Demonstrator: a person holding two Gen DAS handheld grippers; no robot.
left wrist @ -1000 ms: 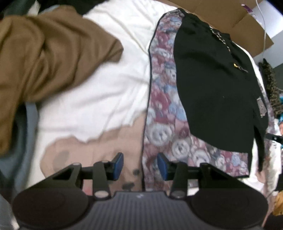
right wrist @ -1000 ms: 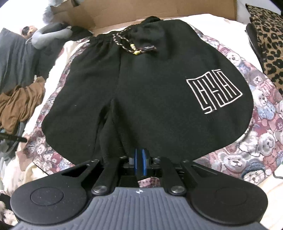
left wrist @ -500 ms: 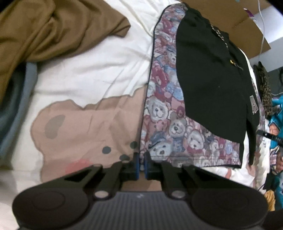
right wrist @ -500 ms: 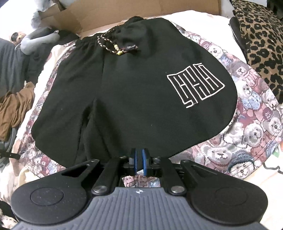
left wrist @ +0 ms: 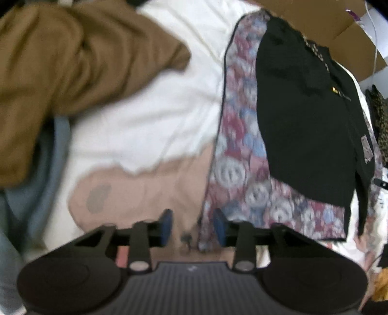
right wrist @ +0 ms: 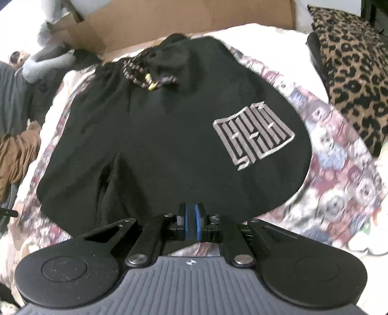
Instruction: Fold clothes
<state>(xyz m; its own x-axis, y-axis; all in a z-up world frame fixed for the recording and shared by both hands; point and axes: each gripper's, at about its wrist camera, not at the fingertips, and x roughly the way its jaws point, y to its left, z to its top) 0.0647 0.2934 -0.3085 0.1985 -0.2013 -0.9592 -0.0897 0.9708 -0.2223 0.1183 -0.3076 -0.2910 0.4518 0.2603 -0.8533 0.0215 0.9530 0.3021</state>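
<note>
Black shorts (right wrist: 169, 145) with a grey logo (right wrist: 254, 135) and a drawstring (right wrist: 145, 77) lie flat on a teddy-bear print cloth (right wrist: 339, 193). My right gripper (right wrist: 191, 218) is shut, its blue pads meeting right at the shorts' lower hem; I cannot see whether any cloth is pinched. In the left wrist view the shorts (left wrist: 303, 121) lie to the right on the bear cloth (left wrist: 237, 145). My left gripper (left wrist: 192, 227) is open over that cloth's near left corner, with the edge running between its fingers.
A crumpled brown garment (left wrist: 72, 72) and a grey-blue one (left wrist: 48, 157) lie to the left on the cream bedsheet (left wrist: 145, 121). Cardboard (right wrist: 194, 19) lines the far side. A leopard-print cushion (right wrist: 351, 72) sits at the right, grey clothes (right wrist: 43, 63) at the far left.
My left gripper, shut at the bear cloth's corner half a second ago, has opened and tilted up. The right gripper has stayed shut and shifted slightly at the shorts' hem.
</note>
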